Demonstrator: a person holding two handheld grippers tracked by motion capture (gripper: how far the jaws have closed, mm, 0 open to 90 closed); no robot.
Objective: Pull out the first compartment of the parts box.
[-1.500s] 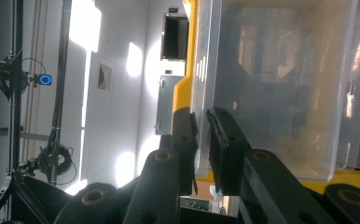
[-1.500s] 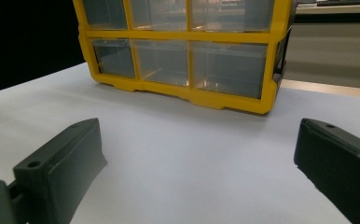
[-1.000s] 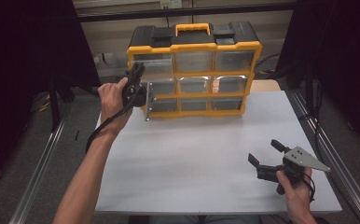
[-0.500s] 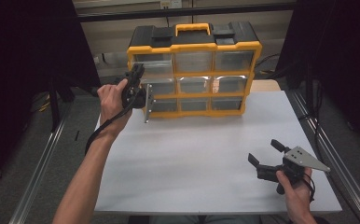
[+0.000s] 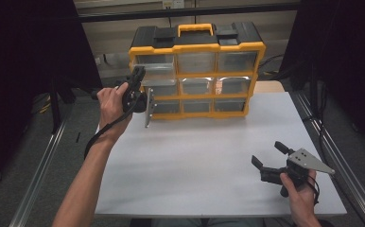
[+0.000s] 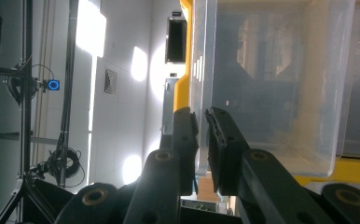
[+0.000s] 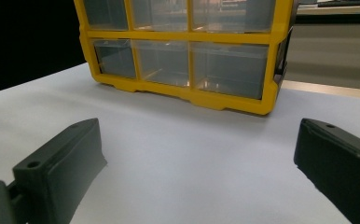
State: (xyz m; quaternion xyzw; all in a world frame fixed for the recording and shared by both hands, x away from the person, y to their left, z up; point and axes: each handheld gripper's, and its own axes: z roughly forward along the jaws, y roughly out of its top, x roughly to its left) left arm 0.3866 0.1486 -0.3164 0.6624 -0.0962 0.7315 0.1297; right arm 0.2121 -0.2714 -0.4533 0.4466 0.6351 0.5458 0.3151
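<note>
The left tool (image 5: pixel 134 90) sits at the left end of the organiser, its two black jaws drawn together on the clear plastic front of a drawer (image 5: pixel 159 88) in the left column, which stands pulled out a little from the frame. In the left gripper view the ribbed pads (image 6: pixel 187 135) pinch the thin transparent drawer wall (image 6: pixel 201 93) between them; the drawer (image 6: pixel 271 84) looks bare inside, as far as the hazy plastic lets one tell.

The organiser (image 5: pixel 197 71) is a yellow-framed box with a black top and a yellow carry handle, standing upright at the far edge of the white desk (image 5: pixel 204 151). It holds three rows of three translucent drawers with smooth, glossy fronts. In the right gripper view the lower drawers (image 7: pixel 227 67) show no contents.

A flat grey metal bracket (image 5: pixel 148 108) leans at the organiser's lower left corner.

The right tool (image 5: pixel 269 158) rests low on the desk near its front right corner, well apart from the organiser, its matte black jaws spread wide with nothing between them.
</note>
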